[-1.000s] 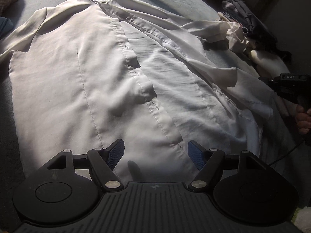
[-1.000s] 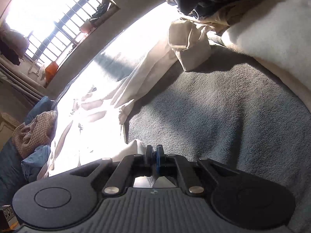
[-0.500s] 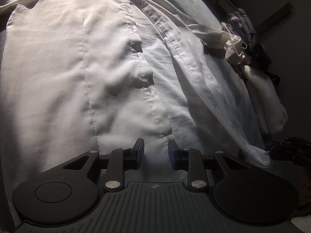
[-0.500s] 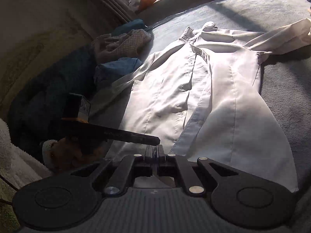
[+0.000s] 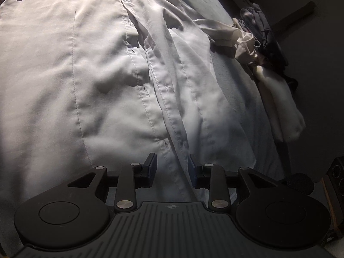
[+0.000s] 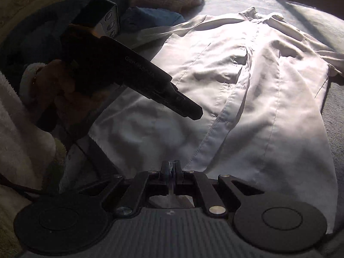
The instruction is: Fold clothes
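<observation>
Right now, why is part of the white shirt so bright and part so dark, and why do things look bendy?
Left wrist view: sunlight hits the top of the shirt; its lower part near the left gripper lies in shadow. Right wrist view: sun brightens the shirt's middle, the other gripper is a dark silhouette, and the right gripper sits in shade. Both views: the fisheye lens curves the edges.

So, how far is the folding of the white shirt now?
Done: the white shirt lies spread front-up on the grey blanket, placket roughly closed.

In hand: the left gripper sits at the hem over the button placket, jaws opening, not pinching the cloth. The right gripper is shut at the hem edge; whether it holds cloth is unclear.

Left: no fold is visible yet; sleeves still lie out.
</observation>
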`<state>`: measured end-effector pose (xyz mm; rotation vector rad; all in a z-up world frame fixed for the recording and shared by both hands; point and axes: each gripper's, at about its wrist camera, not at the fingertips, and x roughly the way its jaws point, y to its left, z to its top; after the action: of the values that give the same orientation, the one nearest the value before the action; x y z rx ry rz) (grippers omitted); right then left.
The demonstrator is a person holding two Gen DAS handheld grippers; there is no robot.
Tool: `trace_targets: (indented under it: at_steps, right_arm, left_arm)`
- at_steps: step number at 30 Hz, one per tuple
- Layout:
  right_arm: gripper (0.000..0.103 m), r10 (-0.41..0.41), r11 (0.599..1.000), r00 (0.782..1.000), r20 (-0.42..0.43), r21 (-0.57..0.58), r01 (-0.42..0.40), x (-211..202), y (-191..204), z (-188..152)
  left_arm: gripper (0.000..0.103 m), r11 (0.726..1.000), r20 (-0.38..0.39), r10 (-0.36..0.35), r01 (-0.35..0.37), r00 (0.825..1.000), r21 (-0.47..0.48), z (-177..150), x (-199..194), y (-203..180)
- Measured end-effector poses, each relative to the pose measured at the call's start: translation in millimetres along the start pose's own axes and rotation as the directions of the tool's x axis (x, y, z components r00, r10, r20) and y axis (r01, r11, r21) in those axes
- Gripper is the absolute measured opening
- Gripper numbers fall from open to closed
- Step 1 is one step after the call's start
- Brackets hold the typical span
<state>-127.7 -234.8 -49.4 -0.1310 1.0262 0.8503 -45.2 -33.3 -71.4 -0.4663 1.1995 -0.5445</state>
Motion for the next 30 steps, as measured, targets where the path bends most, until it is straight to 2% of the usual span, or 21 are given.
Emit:
trace_targets:
  at_steps: [3, 5, 8, 9, 12, 15, 17, 20, 22, 23, 25, 27, 28, 30]
  right_arm:
    - [0.006, -0.032, 0.997, 0.998, -0.045, -0.068, 0.029, 14.3, 9.4, -6.1]
    - [0.012, 0.003, 0.999, 0.996, -0.084, -0.051, -0.008, 21.7, 10.0, -9.0]
    - [0.027, 0.076, 0.997, 0.993, -0.089, -0.010, -0.077, 22.4, 9.1, -13.0]
    - [0.033, 0.075, 0.997, 0.993, -0.087, -0.011, -0.077, 20.4, 8.9, -13.6]
    - [0.034, 0.070, 0.997, 0.996, -0.059, 0.015, -0.069, 7.3, 0.1, -13.2]
    - [0.034, 0.043, 0.989, 0.999, 0.018, 0.138, -0.045, -14.0, -29.9, -10.4]
    - [0.034, 0.017, 0.969, 0.998, 0.059, 0.244, -0.031, -25.7, -53.7, -8.2]
    - [0.034, -0.053, 0.942, 0.995, 0.085, 0.336, 0.021, -38.4, -78.2, -9.8]
    - [0.034, -0.100, 0.904, 0.989, 0.109, 0.424, 0.045, -50.0, -96.2, -14.4]
    - [0.034, -0.126, 0.879, 0.985, 0.121, 0.474, 0.055, -56.6, -105.9, -17.2]
    - [0.034, -0.185, 0.821, 0.975, 0.127, 0.566, 0.082, -67.3, -124.0, -23.1]
    - [0.034, -0.238, 0.749, 0.965, 0.110, 0.653, 0.110, -76.2, -141.8, -34.5]
    - [0.034, -0.259, 0.714, 0.961, 0.100, 0.690, 0.121, -79.8, -150.1, -40.3]
    - [0.034, -0.303, 0.648, 0.951, 0.060, 0.744, 0.160, -83.9, -163.7, -51.0]
  left_arm:
    - [0.033, 1.000, -0.026, 0.002, -0.002, 1.000, 0.009, -2.4, 4.9, -1.0]
    - [0.033, 1.000, -0.041, 0.014, -0.013, 0.999, 0.022, -4.0, 8.3, -2.6]
    - [0.034, 0.998, -0.047, 0.031, -0.028, 0.998, 0.051, -5.4, 10.8, -5.0]
    - [0.034, 0.998, -0.046, 0.035, -0.032, 0.998, 0.060, -5.7, 10.5, -5.5]
    - [0.034, 0.996, -0.038, 0.046, -0.043, 0.998, 0.080, -6.4, 8.9, -6.0]
    - [0.034, 0.995, -0.033, 0.053, -0.050, 0.998, 0.082, -7.0, 7.1, -5.3]
    - [0.034, 0.994, -0.026, 0.062, -0.059, 0.998, 0.094, -7.8, 6.1, -6.9]
    - [0.034, 0.985, -0.013, 0.084, -0.081, 0.996, 0.152, -9.8, 4.6, -14.2]
    - [0.034, 0.972, -0.003, 0.094, -0.092, 0.996, 0.215, -12.6, 3.7, -21.9]
    - [0.034, 0.960, 0.004, 0.096, -0.094, 0.995, 0.264, -14.9, 3.2, -27.6]
    - [0.035, 0.897, 0.022, 0.100, -0.099, 0.995, 0.430, -26.9, 2.6, -46.7]
    - [0.036, 0.798, 0.007, 0.094, -0.079, 0.996, 0.597, -45.7, 5.8, -64.9]
    - [0.036, 0.740, -0.013, 0.088, -0.057, 0.996, 0.670, -56.3, 8.1, -72.9]
    - [0.036, 0.647, -0.067, 0.083, -0.003, 0.994, 0.762, -76.0, 14.7, -82.9]
